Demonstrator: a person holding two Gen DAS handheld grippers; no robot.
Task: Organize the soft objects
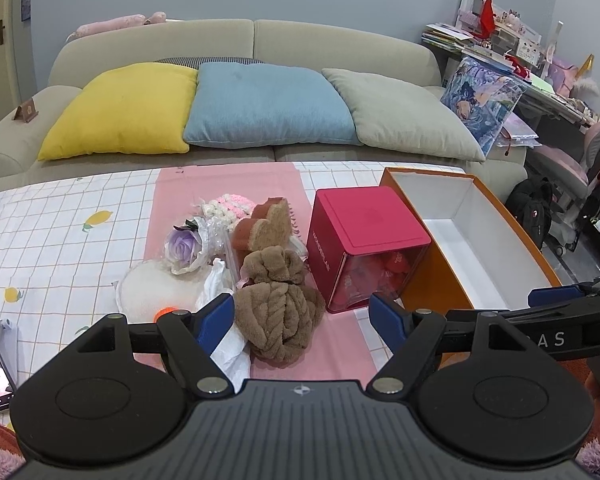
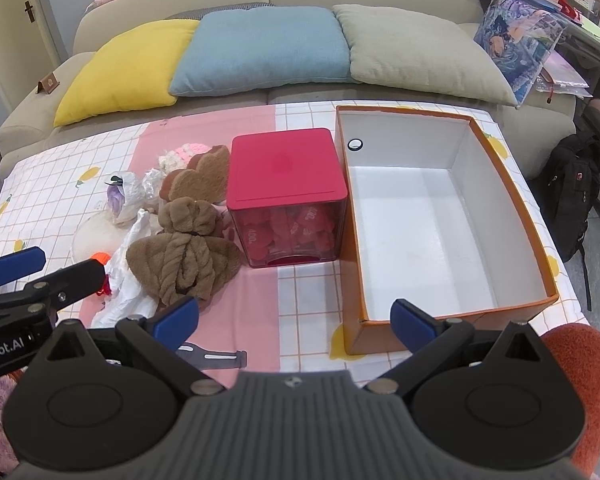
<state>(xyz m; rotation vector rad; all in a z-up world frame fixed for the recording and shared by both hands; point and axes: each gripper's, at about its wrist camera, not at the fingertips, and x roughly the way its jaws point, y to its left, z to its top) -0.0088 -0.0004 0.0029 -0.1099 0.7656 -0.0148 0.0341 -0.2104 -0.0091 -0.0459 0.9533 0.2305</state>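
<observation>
both grippers, left gripper and right gripper, gape empty; sorting not begun, brown plush bow likely first into orange box.

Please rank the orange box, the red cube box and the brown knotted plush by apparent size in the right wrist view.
1. orange box
2. red cube box
3. brown knotted plush, though it looks close to the cube.

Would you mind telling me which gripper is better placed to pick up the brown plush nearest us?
Left, probably. The left gripper is open with the brown plush right between its fingers. The right gripper is also open but faces bare cloth beside the orange box, with the plush off to its left.
</observation>
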